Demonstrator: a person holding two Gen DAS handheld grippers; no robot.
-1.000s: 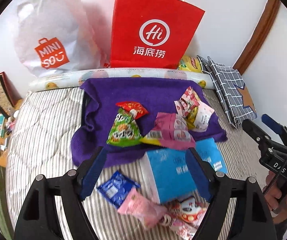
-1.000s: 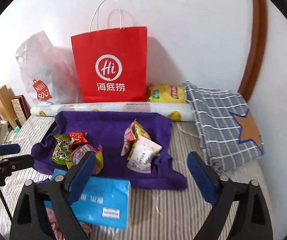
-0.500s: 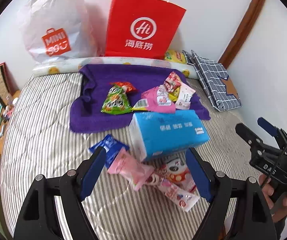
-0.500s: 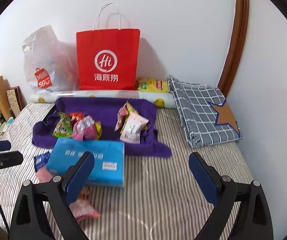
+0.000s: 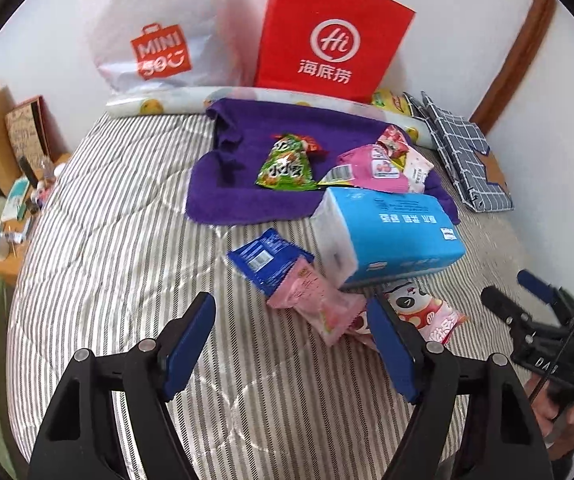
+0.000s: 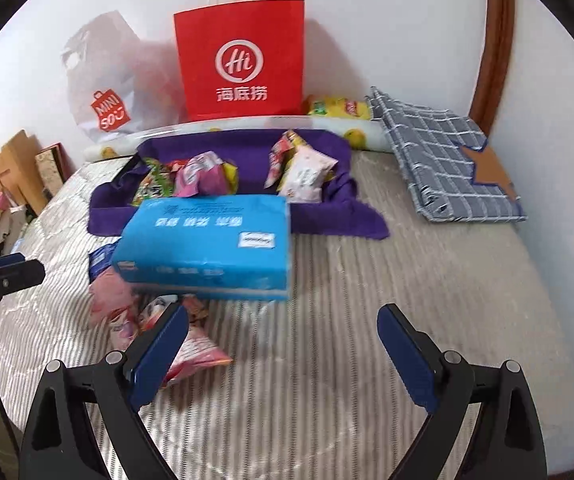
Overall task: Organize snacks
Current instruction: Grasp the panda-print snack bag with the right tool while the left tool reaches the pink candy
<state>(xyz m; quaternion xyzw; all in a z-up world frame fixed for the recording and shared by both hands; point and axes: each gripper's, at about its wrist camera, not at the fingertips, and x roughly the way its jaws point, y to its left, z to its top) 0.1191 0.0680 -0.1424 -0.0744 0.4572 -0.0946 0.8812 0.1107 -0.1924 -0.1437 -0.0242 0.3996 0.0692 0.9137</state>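
Left gripper [image 5: 291, 340]: jaws spread wide and empty above the striped bedspread [image 5: 119, 248], with bare cover between the fingers. Just past the right fingertip lie a pink packet [image 5: 319, 300] and a panda packet [image 5: 423, 312], the latter partly hidden behind that finger; a blue packet [image 5: 267, 260] touches the far end of the pink one. Beyond them, ahead and right of the fingers, a blue tissue pack [image 5: 391, 232] rests partly on these packets. Farther on, a purple towel [image 5: 227, 192] carries a green packet [image 5: 287, 166] with a red packet behind it, a magenta packet [image 5: 367, 166], and a white packet [image 5: 417, 168] with a red-and-yellow one leaning against it. Farthest, against the wall, stand a white bag [image 5: 155, 28] and a red bag [image 5: 331, 36], behind a fruit-print roll [image 5: 159, 104]. Right gripper [image 6: 283, 328]: jaws likewise wide apart and empty, with bare bedspread between them; pink wrappers lie beside and behind the left finger, and the tissue pack sits ahead, left of centre. Beyond it the towel holds two clusters of snacks, one far left, one nearer centre. A plaid cloth [image 6: 443, 164] lies far right of the fingers; a yellow bag [image 6: 337, 108] lies behind the roll, right of the red bag.
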